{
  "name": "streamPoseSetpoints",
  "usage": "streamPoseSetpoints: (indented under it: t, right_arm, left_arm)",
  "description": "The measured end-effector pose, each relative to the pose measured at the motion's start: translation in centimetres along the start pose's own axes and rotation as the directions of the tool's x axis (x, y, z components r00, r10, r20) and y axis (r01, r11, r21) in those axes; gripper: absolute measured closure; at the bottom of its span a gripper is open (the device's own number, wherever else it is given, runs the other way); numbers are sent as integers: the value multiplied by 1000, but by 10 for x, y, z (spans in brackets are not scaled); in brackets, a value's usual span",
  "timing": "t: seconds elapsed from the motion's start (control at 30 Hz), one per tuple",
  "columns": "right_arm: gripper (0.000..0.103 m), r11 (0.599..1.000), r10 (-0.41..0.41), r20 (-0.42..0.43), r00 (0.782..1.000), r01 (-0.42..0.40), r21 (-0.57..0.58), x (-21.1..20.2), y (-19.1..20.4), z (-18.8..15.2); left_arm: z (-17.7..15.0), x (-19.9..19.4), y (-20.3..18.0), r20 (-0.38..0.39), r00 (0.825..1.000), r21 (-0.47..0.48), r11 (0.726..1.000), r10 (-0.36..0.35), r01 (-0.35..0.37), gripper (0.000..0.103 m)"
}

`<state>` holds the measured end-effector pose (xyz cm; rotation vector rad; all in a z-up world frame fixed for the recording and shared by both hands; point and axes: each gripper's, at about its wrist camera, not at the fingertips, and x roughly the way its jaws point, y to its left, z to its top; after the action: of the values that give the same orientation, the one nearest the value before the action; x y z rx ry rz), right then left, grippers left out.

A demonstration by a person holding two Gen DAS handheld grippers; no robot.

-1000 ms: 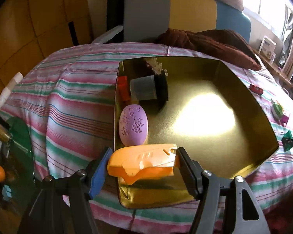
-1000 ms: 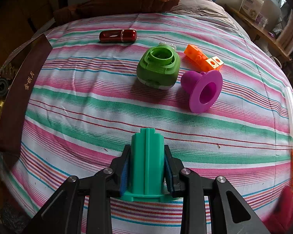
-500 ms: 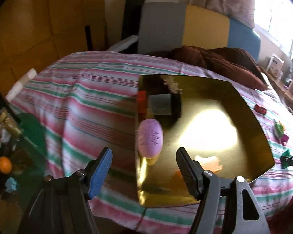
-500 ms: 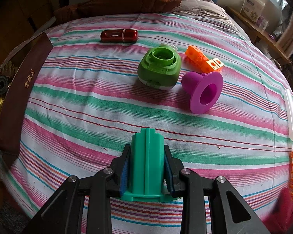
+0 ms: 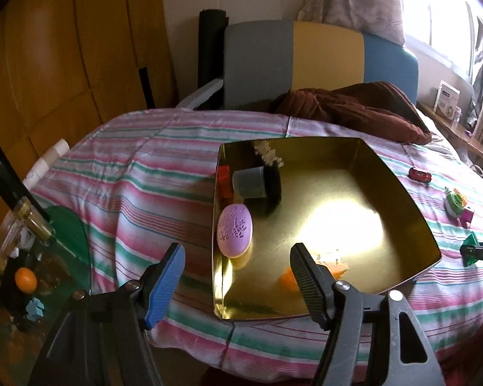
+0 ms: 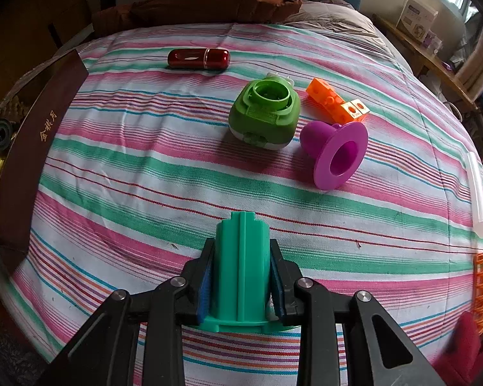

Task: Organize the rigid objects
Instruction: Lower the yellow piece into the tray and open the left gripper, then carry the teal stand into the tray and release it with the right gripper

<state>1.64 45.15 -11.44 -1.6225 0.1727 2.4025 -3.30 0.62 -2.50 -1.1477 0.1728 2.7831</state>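
Striped bedspread (image 6: 145, 167) under you, your right tool (image 6: 241, 276) clamped on green block (image 6: 243, 257), your left tool (image 5: 238, 276) spread apart, empty, gold tray (image 5: 399, 193) just ahead.

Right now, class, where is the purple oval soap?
In the left wrist view, the purple oval soap lies inside the gold tray, against its left wall, near the grey cup.

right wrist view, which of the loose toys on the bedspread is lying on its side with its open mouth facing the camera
The purple funnel-shaped piece, right of the green housing. The housing's opening faces up; the red capsule is closed.
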Motion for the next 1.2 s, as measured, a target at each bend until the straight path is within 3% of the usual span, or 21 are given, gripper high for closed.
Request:
streamPoseSetpoints:
  t: [0.63, 0.87, 1.03, 1.2]
  right_arm:
    - [73, 999, 9, -13, 1000, -9, 34, -6, 4, 1]
    - [73, 998, 20, 68, 997, -24, 52, -32, 19, 10]
    - [73, 993, 106, 183, 977, -114, 29, -68, 44, 28]
    - [73, 961, 276, 246, 929, -259, -102, -99, 108, 48]
  left_arm:
    - [-5, -13, 8, 23, 999, -30, 999, -26, 27, 34]
    - [-9, -12, 17, 19, 1000, -52, 998, -24, 25, 35]
    - [-13, -10, 23, 10, 1000, -65, 998, -24, 24, 35]
    - [-15, -8, 29, 1, 1000, -77, 997, -20, 20, 35]
